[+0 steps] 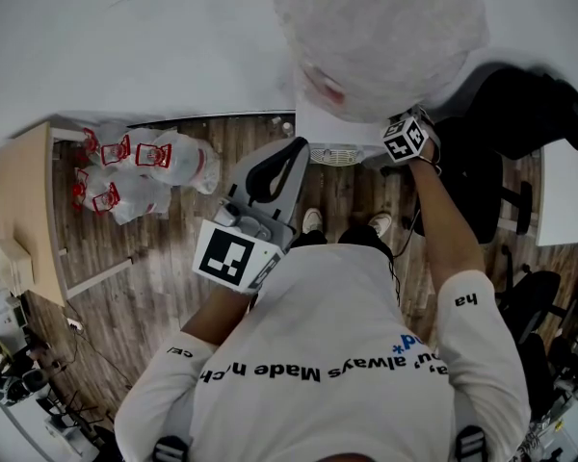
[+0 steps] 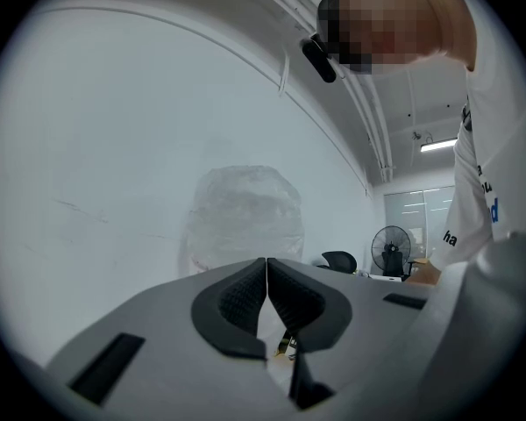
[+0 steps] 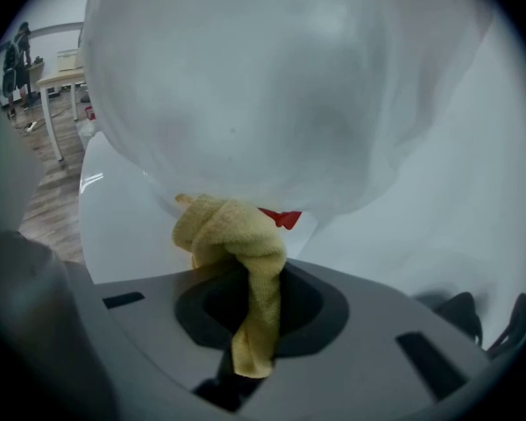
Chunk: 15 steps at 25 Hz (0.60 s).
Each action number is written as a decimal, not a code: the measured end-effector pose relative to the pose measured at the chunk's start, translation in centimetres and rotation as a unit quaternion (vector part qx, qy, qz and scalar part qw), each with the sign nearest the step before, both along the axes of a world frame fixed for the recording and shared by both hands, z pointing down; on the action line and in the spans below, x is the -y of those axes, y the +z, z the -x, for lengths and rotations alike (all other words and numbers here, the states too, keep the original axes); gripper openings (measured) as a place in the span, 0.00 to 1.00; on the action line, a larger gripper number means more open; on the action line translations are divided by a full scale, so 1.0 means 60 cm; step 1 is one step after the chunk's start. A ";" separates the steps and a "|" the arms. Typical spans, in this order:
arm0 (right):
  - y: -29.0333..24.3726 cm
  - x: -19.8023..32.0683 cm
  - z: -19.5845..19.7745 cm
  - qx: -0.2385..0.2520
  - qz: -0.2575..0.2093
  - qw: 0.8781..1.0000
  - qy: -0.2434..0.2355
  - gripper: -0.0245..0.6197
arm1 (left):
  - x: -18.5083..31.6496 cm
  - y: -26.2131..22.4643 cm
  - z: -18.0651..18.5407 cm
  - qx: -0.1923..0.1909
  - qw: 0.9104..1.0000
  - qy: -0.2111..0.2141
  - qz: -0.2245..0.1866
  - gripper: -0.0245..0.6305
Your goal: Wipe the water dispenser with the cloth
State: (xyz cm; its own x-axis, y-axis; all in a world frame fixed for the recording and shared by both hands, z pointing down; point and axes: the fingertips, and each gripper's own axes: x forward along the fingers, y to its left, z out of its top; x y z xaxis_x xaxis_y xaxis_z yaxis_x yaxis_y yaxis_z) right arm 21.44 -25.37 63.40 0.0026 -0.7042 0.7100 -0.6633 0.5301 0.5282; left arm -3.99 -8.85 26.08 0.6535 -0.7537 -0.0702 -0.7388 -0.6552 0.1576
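Note:
The water dispenser's big frosted bottle (image 1: pixel 376 32) stands against the white wall, with a white body (image 3: pixel 123 226) below it and a red tag (image 3: pixel 282 218) at its neck. My right gripper (image 3: pixel 261 298) is shut on a bunched yellow cloth (image 3: pixel 232 235), which presses against the underside of the bottle (image 3: pixel 245 86). In the head view that gripper's marker cube (image 1: pixel 406 139) sits right at the bottle's lower right. My left gripper (image 1: pixel 275 173) hangs back from the dispenser, jaws shut with nothing between them; its own view shows the bottle (image 2: pixel 244 217) some way ahead.
A light wooden table (image 1: pixel 24 210) stands at the left with several red-and-white items (image 1: pixel 135 166) on the wood floor beside it. A black office chair (image 1: pixel 520 123) is at the right, a floor fan (image 2: pixel 391 251) behind. My feet (image 1: pixel 313 221) stand close to the dispenser's base.

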 end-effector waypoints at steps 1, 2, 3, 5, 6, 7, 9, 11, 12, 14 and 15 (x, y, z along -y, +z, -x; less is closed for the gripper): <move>0.001 -0.003 0.002 0.000 0.000 1.000 -0.001 0.12 | -0.002 -0.001 0.000 0.000 1.000 0.000 -0.001 0.07; 0.001 -0.007 0.003 0.000 0.000 1.000 -0.002 0.12 | -0.005 -0.001 0.000 -0.001 1.000 0.000 -0.002 0.07; 0.001 -0.010 0.005 0.000 0.000 1.000 -0.004 0.12 | -0.008 -0.002 -0.001 -0.001 1.000 0.001 -0.003 0.07; 0.000 -0.015 0.010 -0.001 -0.002 1.000 -0.008 0.12 | -0.012 -0.003 -0.003 -0.001 1.000 0.001 -0.004 0.07; 0.000 -0.017 0.013 -0.001 -0.002 1.000 -0.009 0.12 | -0.014 -0.004 -0.003 -0.002 1.000 0.002 -0.004 0.07; 0.000 -0.019 0.015 -0.001 -0.002 1.000 -0.009 0.12 | -0.016 -0.005 -0.002 -0.002 1.000 0.002 -0.004 0.07; -0.001 -0.022 0.017 0.000 -0.003 1.000 -0.007 0.12 | -0.020 -0.006 0.000 -0.002 1.000 0.001 -0.005 0.07; 0.000 -0.026 0.017 0.000 -0.005 1.000 -0.006 0.12 | -0.025 -0.005 0.001 -0.001 1.000 0.000 -0.005 0.07; 0.001 -0.028 0.016 0.001 -0.006 1.000 -0.005 0.12 | -0.027 -0.005 0.001 0.000 1.000 -0.001 -0.005 0.07; 0.002 -0.033 0.015 0.004 -0.008 1.000 -0.002 0.11 | -0.032 -0.005 0.001 -0.001 1.000 -0.002 -0.006 0.07; 0.002 -0.036 0.015 0.006 -0.009 1.000 -0.001 0.12 | -0.034 -0.005 0.002 -0.001 1.000 -0.002 -0.006 0.07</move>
State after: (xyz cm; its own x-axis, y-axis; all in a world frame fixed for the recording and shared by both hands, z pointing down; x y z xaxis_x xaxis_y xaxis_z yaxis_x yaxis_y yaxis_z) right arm 20.55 -23.19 63.52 -0.0080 -0.7165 0.6975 -0.6683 0.5228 0.5293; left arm -4.12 -6.80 25.76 0.6496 -0.7560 -0.0799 -0.7417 -0.6534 0.1517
